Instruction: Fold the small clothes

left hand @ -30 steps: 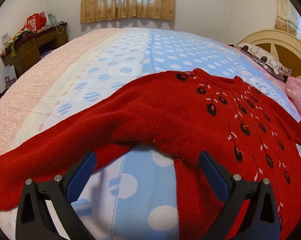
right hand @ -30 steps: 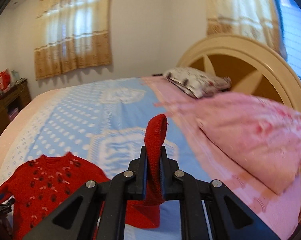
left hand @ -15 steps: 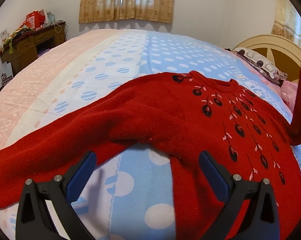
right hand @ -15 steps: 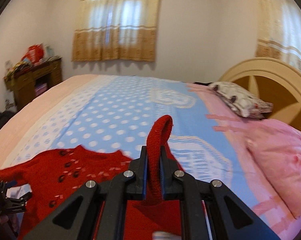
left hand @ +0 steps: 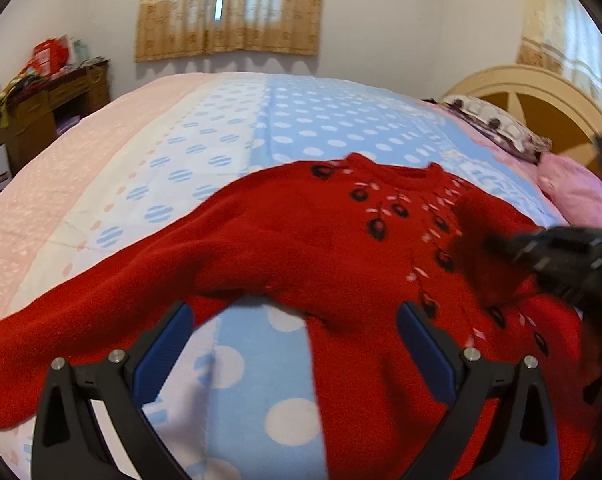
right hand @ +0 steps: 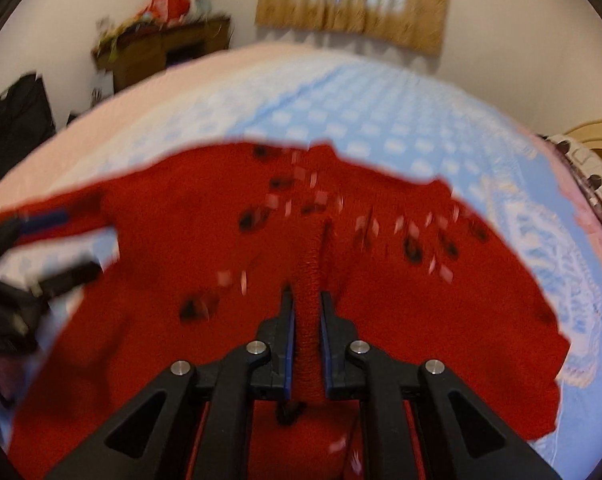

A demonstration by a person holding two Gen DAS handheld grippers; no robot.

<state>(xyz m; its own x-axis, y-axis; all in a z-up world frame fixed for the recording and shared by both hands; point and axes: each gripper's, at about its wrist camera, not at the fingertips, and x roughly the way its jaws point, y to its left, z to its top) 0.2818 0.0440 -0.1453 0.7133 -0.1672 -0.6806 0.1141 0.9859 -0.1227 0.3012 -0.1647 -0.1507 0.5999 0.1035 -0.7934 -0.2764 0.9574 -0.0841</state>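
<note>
A red knit sweater [left hand: 321, 240] with black and white motifs lies front up on the bed. Its left sleeve [left hand: 81, 320] stretches out to the left. My left gripper [left hand: 293, 312] hovers low over the armpit; its jaws stand wide and are starting to close with only bed cover between them. My right gripper [right hand: 307, 296] has the other sleeve [right hand: 311, 264] upright between its pads, over the sweater's chest. Its jaws are opening while the sleeve still fills the gap. In the left wrist view that gripper [left hand: 501, 240] comes in from the right, blurred.
The bed cover [left hand: 301, 128] is blue, white and pink with dots. A pink pillow [left hand: 573, 192] and a patterned pillow [left hand: 497, 124] lie by the cream headboard [left hand: 541, 92]. A cluttered wooden desk [left hand: 49, 108] stands at the far left wall, with a black bag [right hand: 17, 120] beside it.
My right gripper has swung left and down with the sleeve, from above the pillows to over the sweater's chest, and its jaws have parted a little. The left gripper has hardly moved.
</note>
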